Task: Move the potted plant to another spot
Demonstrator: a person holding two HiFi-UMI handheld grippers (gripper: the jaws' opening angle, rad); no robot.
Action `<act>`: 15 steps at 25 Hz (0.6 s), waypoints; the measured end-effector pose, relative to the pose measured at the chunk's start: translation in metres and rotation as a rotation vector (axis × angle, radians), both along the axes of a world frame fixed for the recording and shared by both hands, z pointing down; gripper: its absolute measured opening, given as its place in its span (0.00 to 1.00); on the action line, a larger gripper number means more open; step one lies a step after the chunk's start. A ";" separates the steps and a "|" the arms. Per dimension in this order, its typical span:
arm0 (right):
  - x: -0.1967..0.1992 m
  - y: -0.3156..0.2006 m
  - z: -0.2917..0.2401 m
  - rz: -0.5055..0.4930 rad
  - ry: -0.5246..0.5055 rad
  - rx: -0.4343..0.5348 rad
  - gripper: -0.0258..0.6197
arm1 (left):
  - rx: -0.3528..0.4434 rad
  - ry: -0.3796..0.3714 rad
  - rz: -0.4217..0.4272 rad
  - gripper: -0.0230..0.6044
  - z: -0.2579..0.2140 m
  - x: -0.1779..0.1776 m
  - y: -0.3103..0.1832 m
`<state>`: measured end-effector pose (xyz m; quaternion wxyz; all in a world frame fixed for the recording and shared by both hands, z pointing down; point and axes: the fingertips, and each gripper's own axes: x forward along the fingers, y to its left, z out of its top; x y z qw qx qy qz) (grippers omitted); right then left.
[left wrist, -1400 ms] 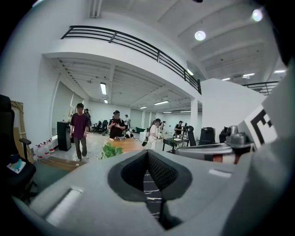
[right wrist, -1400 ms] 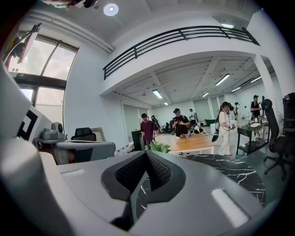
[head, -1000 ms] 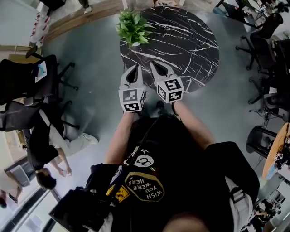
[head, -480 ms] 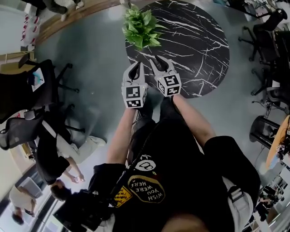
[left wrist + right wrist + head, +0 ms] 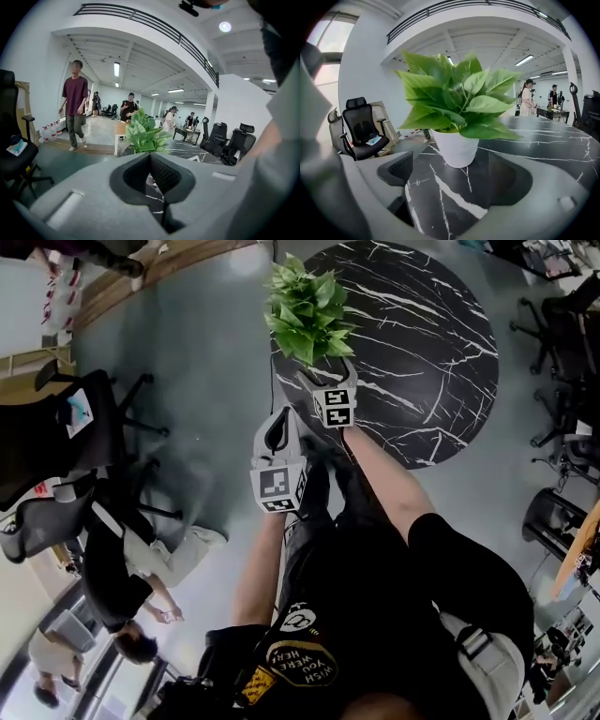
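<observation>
The potted plant point(image 5: 305, 304), green leaves in a white pot point(image 5: 457, 147), stands near the left edge of a round black marble table point(image 5: 431, 352). My right gripper point(image 5: 322, 379) sits low over the tabletop just short of the pot. Its jaws are opening wide, with only bare table between them and the pot a little ahead of my right gripper point(image 5: 457, 177). My left gripper point(image 5: 278, 423) hangs back off the table's edge, shut and empty. In the left gripper view the plant point(image 5: 143, 133) shows beyond my left gripper point(image 5: 151, 174).
Black office chairs stand on the grey floor at the left point(image 5: 56, 427) and right point(image 5: 562, 315). A person point(image 5: 122, 577) sits at lower left. Another person point(image 5: 75, 110) walks beyond the table, with others further back. One chair point(image 5: 363, 129) is left of the plant.
The right gripper has reached forward and down to the plant's pot and its jaws have gone from shut to wide open. The left gripper has dropped back and lower.
</observation>
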<state>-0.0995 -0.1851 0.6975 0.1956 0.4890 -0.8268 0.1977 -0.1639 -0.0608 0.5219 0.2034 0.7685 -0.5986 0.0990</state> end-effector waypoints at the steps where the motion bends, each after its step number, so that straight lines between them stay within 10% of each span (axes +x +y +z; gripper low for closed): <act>1: -0.003 -0.012 0.005 0.005 0.009 -0.001 0.81 | -0.002 0.005 -0.012 0.04 0.000 -0.002 0.000; 15: -0.014 -0.080 0.018 0.099 0.085 0.074 0.81 | -0.016 0.047 -0.028 0.04 0.003 -0.013 0.018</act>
